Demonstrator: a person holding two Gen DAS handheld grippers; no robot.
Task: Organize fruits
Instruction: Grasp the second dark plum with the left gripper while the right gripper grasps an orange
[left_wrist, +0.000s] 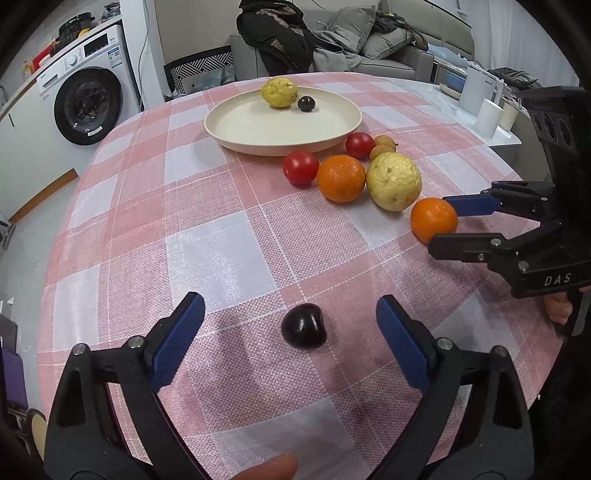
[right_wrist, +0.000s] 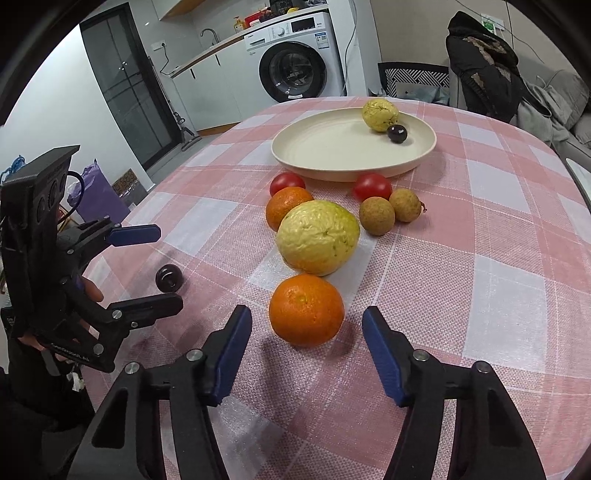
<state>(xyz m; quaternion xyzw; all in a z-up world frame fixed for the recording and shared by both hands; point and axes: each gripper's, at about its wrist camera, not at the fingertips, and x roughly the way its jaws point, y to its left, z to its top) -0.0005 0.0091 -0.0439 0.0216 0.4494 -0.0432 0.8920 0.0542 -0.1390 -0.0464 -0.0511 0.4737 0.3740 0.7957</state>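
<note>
Cherry between open left gripper

Left gripper, jaws spread wide, flanks a dark cherry on the checked cloth. At 12 o'clock, a plate holds a guava and a second cherry. At 2 o'clock, the right gripper, jaws parted, brackets an orange, just beside another guava.

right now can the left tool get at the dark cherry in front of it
Probably yes. The left tool is open with the cherry lying on the tablecloth between its fingers, nothing beside it; the other fruit sits farther off.
</note>
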